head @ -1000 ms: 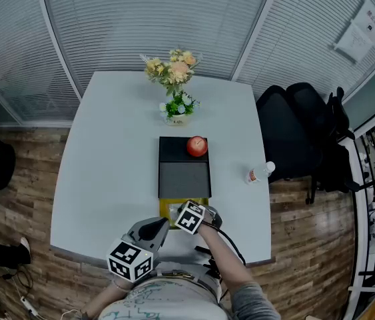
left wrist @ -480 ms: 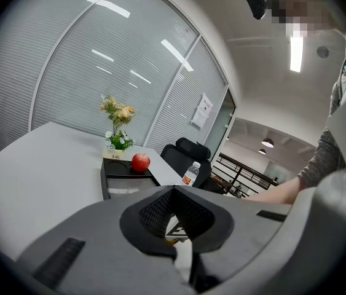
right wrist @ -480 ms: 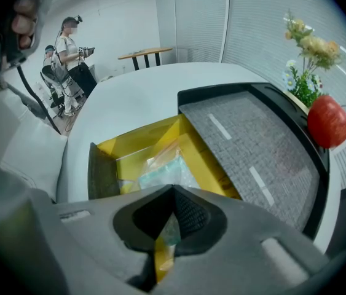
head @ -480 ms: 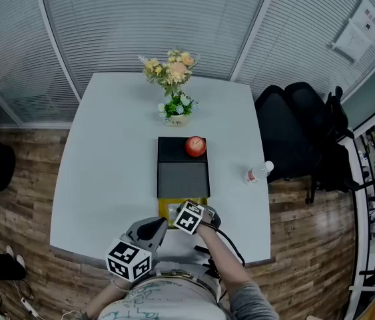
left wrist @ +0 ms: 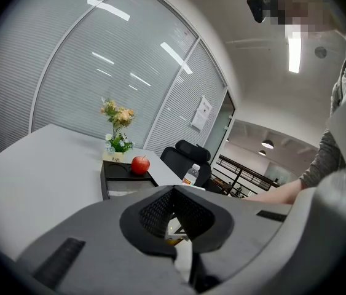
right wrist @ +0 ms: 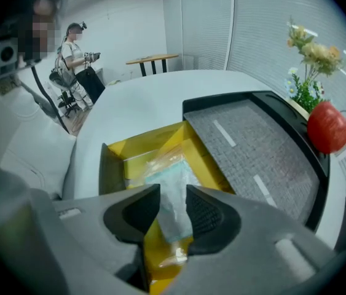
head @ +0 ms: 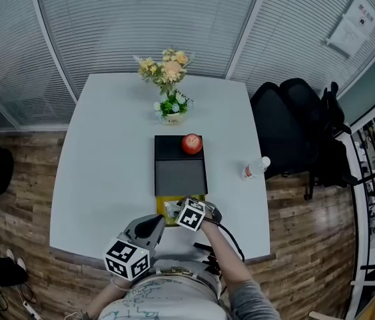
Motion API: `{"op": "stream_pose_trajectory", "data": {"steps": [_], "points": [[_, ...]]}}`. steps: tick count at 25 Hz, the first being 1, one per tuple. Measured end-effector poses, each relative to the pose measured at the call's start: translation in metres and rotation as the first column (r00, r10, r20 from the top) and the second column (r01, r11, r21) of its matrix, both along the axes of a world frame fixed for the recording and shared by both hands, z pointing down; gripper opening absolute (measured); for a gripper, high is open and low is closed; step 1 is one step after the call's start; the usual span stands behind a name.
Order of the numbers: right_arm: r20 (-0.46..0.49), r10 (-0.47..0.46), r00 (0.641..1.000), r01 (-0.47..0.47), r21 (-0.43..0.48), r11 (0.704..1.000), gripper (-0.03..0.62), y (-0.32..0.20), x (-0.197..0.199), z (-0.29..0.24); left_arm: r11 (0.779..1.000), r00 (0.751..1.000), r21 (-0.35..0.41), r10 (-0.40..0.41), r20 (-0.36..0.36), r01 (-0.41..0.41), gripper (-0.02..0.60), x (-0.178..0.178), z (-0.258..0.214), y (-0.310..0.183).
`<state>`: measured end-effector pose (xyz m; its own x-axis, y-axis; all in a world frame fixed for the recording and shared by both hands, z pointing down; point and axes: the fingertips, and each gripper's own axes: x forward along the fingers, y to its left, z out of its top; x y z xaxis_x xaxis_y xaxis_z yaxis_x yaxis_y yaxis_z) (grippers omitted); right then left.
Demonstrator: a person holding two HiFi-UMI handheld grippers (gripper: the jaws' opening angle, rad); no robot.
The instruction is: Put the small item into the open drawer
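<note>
Right gripper [head: 178, 207] hangs over open yellow drawer [head: 162, 201].

The packet [right wrist: 173, 186] is crinkly clear plastic, the yellow drawer [right wrist: 141, 144] smooth, the cabinet top [right wrist: 252, 158] rough grey fabric.

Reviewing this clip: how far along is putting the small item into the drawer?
Done: the yellow drawer is open and the clear packet reaches down into it. In hand: the right gripper has just been opening its jaws, with the packet between them. Left: lift clear of the drawer. The left gripper is shut, empty.
</note>
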<state>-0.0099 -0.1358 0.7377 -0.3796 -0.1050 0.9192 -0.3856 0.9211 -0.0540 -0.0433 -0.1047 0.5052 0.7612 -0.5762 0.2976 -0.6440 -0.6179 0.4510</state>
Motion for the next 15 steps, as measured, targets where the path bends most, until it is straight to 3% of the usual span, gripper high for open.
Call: {"op": "stream_pose_trajectory", "data": {"steps": [2, 6, 15], "points": [[0.05, 0.012, 0.999, -0.012, -0.008, 1.0, 0.163, 0.001, 0.0, -0.013, 1.0, 1.0, 0.0, -0.002, -0.003, 0.002, -0.003, -0.001, 0.0, 0.001], [0.125, 0.038, 0.991, -0.042, 0.035, 0.999, 0.197, -0.004, 0.005, -0.039, 1.0, 1.0, -0.002, 0.0, -0.009, 0.0, -0.003, 0.001, -0.001, 0.001], [0.151, 0.069, 0.986, -0.077, 0.045, 0.996, 0.256, 0.004, 0.016, -0.049, 1.0, 1.0, -0.005, 0.02, 0.011, -0.02, -0.003, 0.006, 0.001, 0.004]]}}
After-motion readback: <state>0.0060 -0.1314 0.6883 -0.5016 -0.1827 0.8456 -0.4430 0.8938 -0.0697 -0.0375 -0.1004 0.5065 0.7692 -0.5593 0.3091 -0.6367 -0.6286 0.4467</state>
